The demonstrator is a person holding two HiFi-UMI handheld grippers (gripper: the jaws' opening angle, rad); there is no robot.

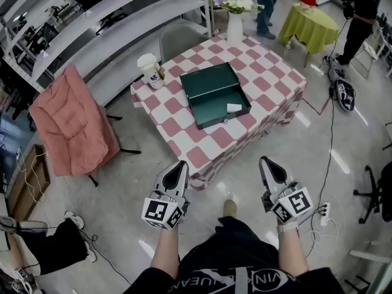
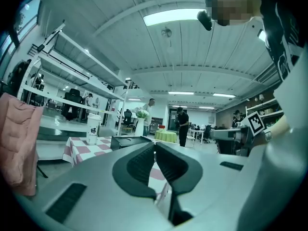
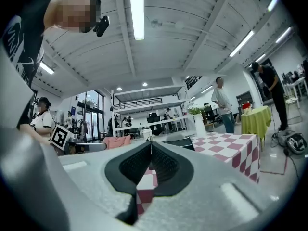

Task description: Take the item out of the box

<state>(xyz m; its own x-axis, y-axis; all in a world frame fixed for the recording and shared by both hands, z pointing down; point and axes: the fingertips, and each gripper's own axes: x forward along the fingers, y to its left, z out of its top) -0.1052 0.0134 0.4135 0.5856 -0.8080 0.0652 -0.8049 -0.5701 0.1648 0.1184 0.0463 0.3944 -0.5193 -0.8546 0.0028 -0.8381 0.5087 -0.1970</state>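
A dark green box [image 1: 211, 87] lies open on the pink-and-white checkered table [image 1: 269, 72]. A small white item [image 1: 234, 108] rests in the box's near right corner. My left gripper [image 1: 182, 164] and right gripper [image 1: 264, 160] hang side by side in front of the table's near corner, well short of the box. Both are shut with nothing between the jaws. In the left gripper view the left gripper [image 2: 155, 144] points toward the box [image 2: 130, 141]. Beyond the meeting jaw tips of the right gripper [image 3: 151, 142] in its own view stand the box [image 3: 179, 142] and the table [image 3: 231, 146].
A white paper cup [image 1: 150, 71] stands at the table's left corner and a vase of flowers [image 1: 235, 23] at the far corner. A chair draped in a pink jacket [image 1: 70, 124] is on the left. A green-clothed round table [image 1: 311, 23] and people stand farther back; a power strip [image 1: 323, 210] lies on the floor.
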